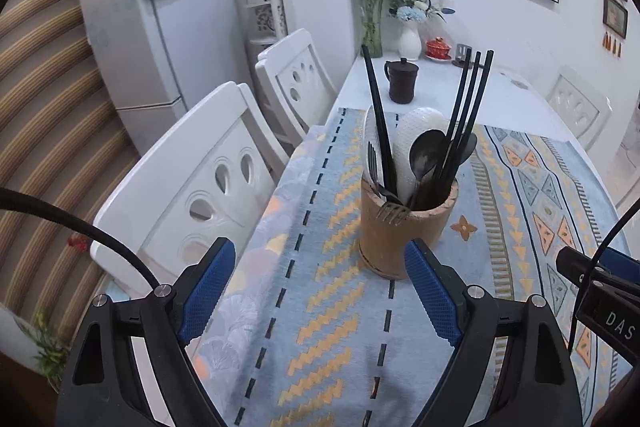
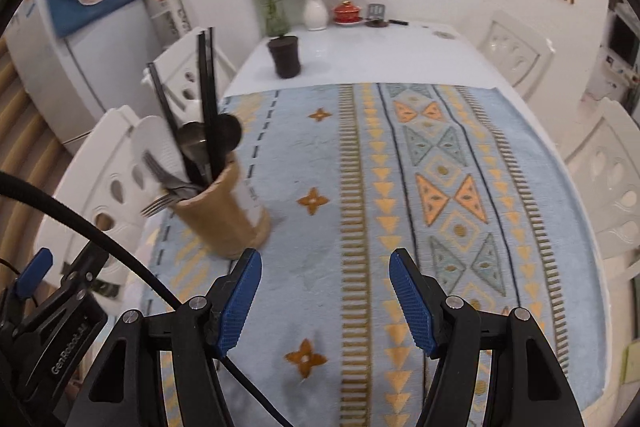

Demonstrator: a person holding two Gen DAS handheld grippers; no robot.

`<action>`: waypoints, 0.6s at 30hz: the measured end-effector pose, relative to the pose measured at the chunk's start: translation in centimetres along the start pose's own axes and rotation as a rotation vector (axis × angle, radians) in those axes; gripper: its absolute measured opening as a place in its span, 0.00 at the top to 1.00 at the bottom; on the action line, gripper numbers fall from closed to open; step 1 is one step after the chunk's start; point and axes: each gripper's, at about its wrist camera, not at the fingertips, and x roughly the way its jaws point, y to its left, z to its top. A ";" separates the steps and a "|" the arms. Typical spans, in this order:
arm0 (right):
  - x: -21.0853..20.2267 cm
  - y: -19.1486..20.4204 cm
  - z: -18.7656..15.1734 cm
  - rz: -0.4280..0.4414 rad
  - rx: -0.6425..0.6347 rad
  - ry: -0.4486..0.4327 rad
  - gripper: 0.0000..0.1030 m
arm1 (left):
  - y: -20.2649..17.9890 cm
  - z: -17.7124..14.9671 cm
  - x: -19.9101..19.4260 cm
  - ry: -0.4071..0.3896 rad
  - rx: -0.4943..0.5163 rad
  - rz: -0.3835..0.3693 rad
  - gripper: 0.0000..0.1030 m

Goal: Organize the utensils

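I'm holding left gripper [image 1: 320, 291] and right gripper [image 2: 326, 301] wide apart, both empty | bamboo holder [image 1: 404, 223] standing on patterned mat [image 1: 328, 307], crammed with chopsticks [image 1: 468, 107], spoons, forks | judging them slick, stiff, light; I'm planning mid-shaft pinches.

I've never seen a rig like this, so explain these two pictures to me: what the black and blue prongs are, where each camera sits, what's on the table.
No robot here: a person holds two hand-held grippers, each with a fisheye camera looking along its fingers. One picture shows the left gripper, the other the right gripper. Both have their jaws apart and hold nothing. On the blue patterned table runner stands a tan wooden cylindrical utensil holder with black chopsticks, spoons and forks. Behind it sits a small dark lidded cup.
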 end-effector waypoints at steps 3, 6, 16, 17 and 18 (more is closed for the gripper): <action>0.5 -0.2 0.2 -0.018 0.013 0.010 0.37 | -0.2 0.3 0.2 -0.019 0.015 -0.013 0.16; 1.0 -0.2 0.3 -0.018 0.025 0.025 0.37 | -0.6 0.5 0.6 -0.025 0.040 -0.017 0.14; 3.0 0.3 0.0 -0.100 -0.044 0.065 0.37 | -2.2 -0.4 3.6 0.063 0.099 -0.060 0.11; 3.2 0.3 0.0 -0.118 -0.060 0.069 0.37 | -2.2 -0.5 3.8 0.072 0.101 -0.068 0.11; 3.4 0.2 0.0 -0.130 -0.067 0.075 0.37 | -2.2 -0.4 3.9 0.077 0.099 -0.078 0.11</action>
